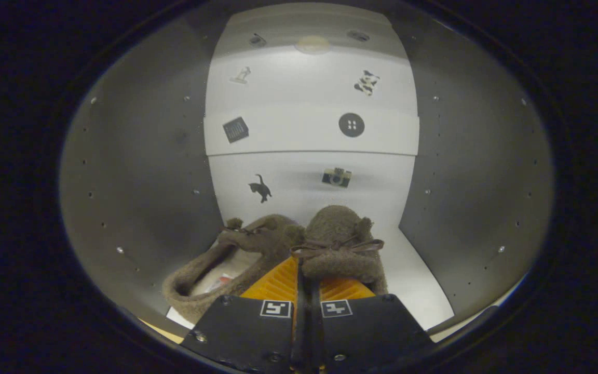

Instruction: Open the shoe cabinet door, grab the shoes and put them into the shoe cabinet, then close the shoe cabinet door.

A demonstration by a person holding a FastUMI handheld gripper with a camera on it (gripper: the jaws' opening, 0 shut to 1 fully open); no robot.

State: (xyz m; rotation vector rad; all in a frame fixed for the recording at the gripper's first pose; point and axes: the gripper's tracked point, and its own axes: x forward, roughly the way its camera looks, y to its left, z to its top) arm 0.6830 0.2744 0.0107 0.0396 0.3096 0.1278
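Gripper (307,280) fingers clamped on brown shoes (299,249) w/ laces; held inside shoe cabinet (138,171).

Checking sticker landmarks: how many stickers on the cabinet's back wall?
6. Top row: pale figure and black-and-white patch. Middle: dark grid square and round button. Bottom: black cat and camera, above the brown slippers held by the gripper. Slippers may hide more.
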